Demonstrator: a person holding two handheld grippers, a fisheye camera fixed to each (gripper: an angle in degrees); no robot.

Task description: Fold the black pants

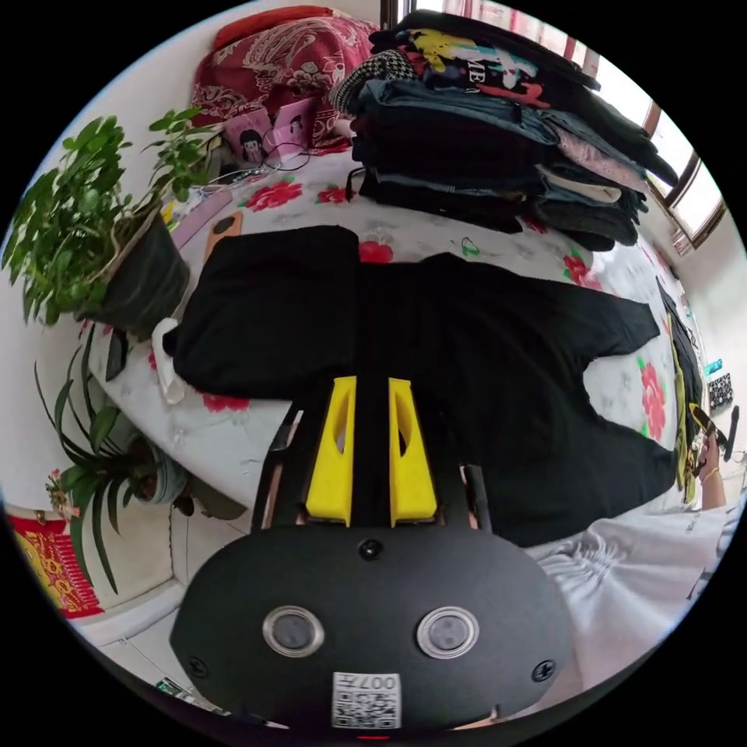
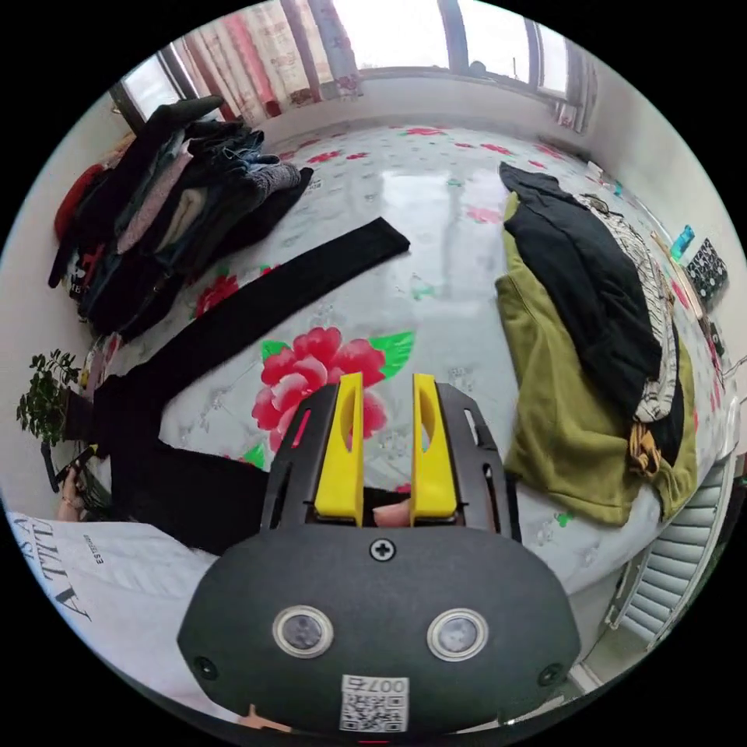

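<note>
The black pants (image 1: 482,373) lie flat on the flower-print sheet (image 1: 226,436), their two legs spreading apart toward the right of the left gripper view. A squarer black section (image 1: 264,311) lies at their other end. My left gripper (image 1: 373,381) hovers over the near edge of the pants, its yellow jaws a narrow gap apart with black cloth showing below. In the right gripper view one pant leg (image 2: 257,303) runs diagonally across the sheet (image 2: 436,226). My right gripper (image 2: 387,377) stands open above a red flower print, holding nothing.
A tall stack of folded clothes (image 1: 498,132) (image 2: 171,226) sits at the far side. A heap with an olive garment (image 2: 576,420) and a black one (image 2: 583,280) lies beside the pants. Potted plants (image 1: 85,218) stand at the bed's end. The person's white shirt (image 1: 638,568) is close by.
</note>
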